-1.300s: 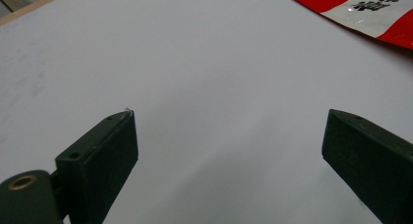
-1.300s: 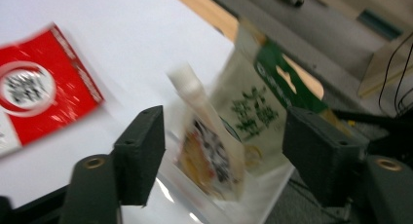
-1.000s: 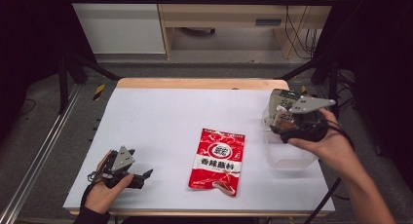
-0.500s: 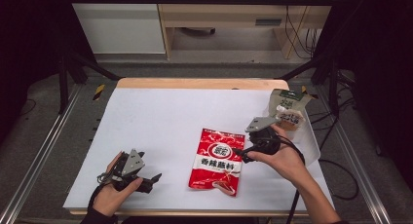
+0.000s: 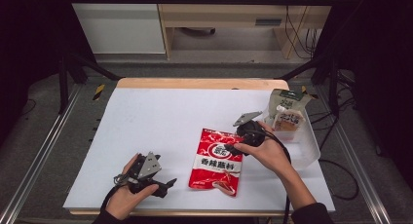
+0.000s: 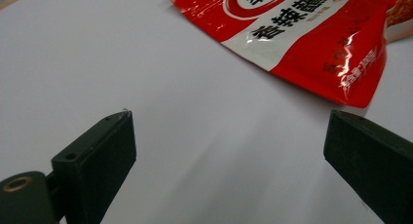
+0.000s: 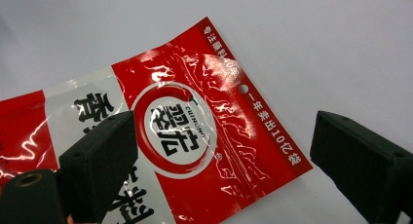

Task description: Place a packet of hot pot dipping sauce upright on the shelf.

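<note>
1. The work in hand looks like packing food packets into the clear plastic bin (image 5: pixel 307 146) at the right of the high view. A pale green-topped pouch (image 5: pixel 287 114) already stands in the bin's upper part, so that share seems done.

2. The red seasoning packet (image 5: pixel 217 160) lies flat on the white tabletop (image 5: pixel 160 117), just below the centre of the high view and apart from the bin. It is not yet picked up, so lifting it and carrying it to the bin are judged to be the steps left.

3. The right gripper (image 5: pixel 238 147) sits at the packet's upper right edge in the high view. In the right gripper view its jaws stand wide apart, one at the lower left and one at the right of the frame, straddling the packet's top corner (image 7: pixel 214 117) with the round logo between them. Nothing is clamped; whether a jaw touches the film cannot be told.

4. The left gripper (image 5: pixel 163 184) rests low in the lower left of the high view, near the table's front edge. In the left gripper view its jaws are also wide apart over bare tabletop, and the packet's lower corner (image 6: pixel 316 44) lies beyond them in the upper right of the frame, untouched.

5. The likely next need is for the right jaws to close on the packet's top edge.
</note>
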Action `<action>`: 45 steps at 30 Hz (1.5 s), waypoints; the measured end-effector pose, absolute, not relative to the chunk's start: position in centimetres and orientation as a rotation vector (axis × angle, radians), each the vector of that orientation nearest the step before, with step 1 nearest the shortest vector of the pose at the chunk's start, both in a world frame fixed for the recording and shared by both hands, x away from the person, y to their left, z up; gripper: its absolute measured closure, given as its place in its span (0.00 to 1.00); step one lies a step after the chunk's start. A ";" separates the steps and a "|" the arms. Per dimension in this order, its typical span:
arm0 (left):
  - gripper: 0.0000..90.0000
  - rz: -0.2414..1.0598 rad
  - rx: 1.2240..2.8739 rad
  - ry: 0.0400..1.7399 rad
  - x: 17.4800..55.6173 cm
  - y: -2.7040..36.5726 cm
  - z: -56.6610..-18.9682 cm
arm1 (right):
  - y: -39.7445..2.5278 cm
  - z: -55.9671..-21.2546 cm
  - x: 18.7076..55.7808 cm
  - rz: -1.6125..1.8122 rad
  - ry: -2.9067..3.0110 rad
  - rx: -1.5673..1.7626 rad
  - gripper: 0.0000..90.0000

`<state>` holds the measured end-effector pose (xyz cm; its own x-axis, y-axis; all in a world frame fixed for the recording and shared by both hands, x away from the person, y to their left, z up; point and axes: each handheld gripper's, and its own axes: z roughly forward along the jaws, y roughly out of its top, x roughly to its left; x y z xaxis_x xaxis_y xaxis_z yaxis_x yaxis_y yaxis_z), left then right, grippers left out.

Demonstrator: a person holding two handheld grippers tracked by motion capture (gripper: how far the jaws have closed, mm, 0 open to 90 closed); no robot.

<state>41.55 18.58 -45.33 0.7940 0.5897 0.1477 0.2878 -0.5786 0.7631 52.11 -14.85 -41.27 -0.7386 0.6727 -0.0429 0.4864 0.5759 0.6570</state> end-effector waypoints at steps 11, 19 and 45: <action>0.05 0.466 2.264 0.540 41.9 15.8 -44.7 | -14.8 -41.9 54.1 0.875 2.543 1.004 0.17; 0.06 0.431 2.276 0.498 41.9 14.6 -44.7 | -14.5 -41.9 54.4 0.875 2.574 0.984 0.23; 0.10 0.400 2.363 0.474 41.8 12.7 -46.7 | -15.2 -43.7 56.3 0.808 2.628 1.091 0.29</action>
